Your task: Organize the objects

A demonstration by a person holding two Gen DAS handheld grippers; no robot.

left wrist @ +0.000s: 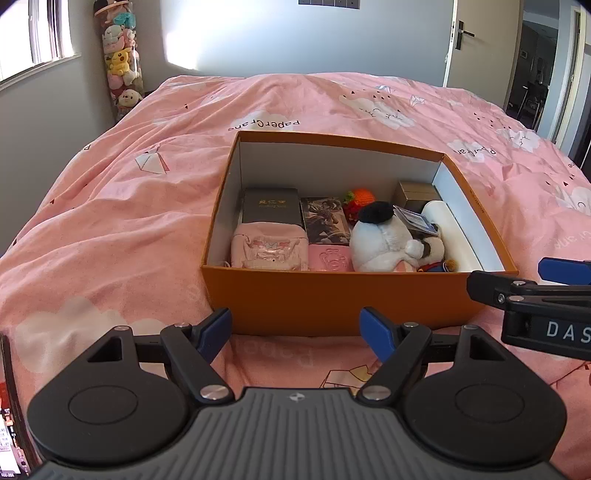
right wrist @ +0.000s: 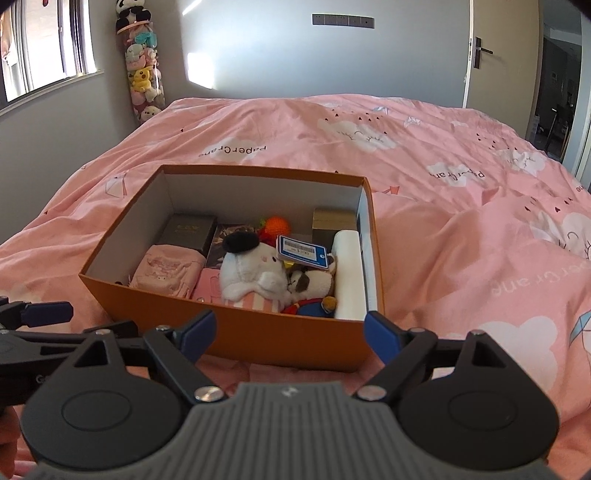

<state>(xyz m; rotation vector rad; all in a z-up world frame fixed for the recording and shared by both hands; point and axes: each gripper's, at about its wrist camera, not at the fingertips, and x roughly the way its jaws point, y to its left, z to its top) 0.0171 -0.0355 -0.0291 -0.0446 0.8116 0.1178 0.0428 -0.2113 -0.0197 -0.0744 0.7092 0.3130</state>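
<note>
Box [left wrist: 325, 295] of toys and small cartons sits on the pink bed [left wrist: 110, 221].
Stiff card, probably light; take the near corners. Left tongs [left wrist: 295, 332] and right tongs [right wrist: 290, 334] both spread, empty.

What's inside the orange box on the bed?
The orange box holds a white plush, pink pouch, dark case, orange ball, white roll. Anything beneath the plush is hidden.

A pink quilt [left wrist: 110, 229] with white clouds covers the bed. In the far left corner, a tall clear tube of stuffed toys [left wrist: 120, 70] stands beside a window [left wrist: 33, 33]. A door [right wrist: 498, 55] stands open at far right.
</note>
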